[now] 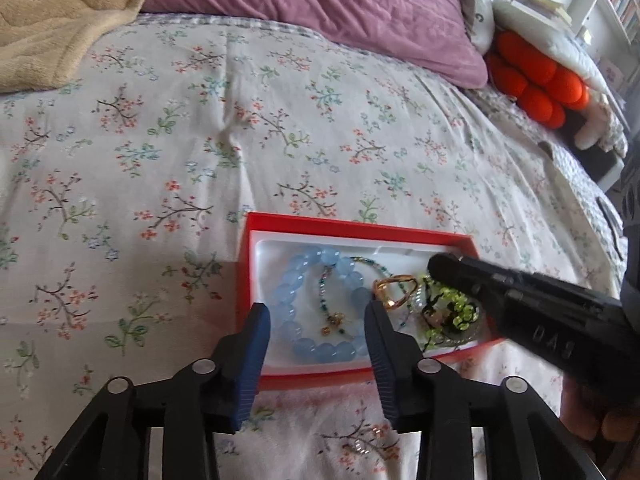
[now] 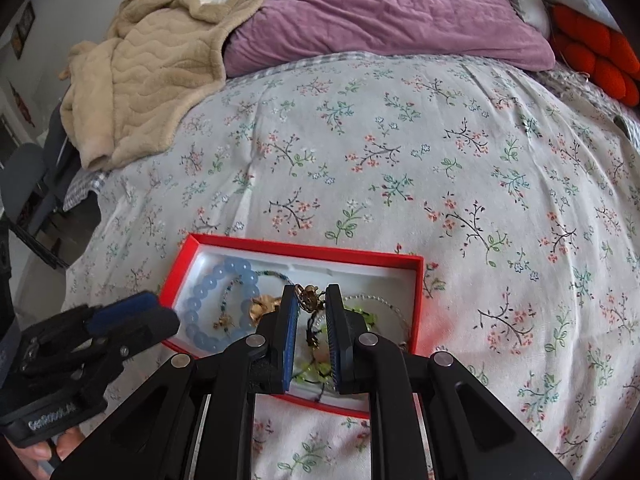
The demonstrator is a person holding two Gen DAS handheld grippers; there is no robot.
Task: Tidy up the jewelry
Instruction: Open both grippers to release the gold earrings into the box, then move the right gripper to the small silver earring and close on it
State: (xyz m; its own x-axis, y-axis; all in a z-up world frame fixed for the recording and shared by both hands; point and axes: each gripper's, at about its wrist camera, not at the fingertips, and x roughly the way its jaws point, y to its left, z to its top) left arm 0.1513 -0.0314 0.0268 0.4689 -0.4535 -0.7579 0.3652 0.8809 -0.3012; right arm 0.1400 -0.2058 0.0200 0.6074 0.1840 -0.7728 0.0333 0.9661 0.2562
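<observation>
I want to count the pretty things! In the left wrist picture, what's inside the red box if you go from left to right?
Blue bead bracelet → thin green beaded chain → gold ring → yellow-green bead tangle, partly under the right gripper.

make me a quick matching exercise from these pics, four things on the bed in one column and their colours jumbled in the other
Things:
1. box
2. chunky bead bracelet
3. pillow
4. blanket

Colours:
a. purple
b. beige
c. red
d. pale blue

Pairs: 1-c, 2-d, 3-a, 4-b
</observation>
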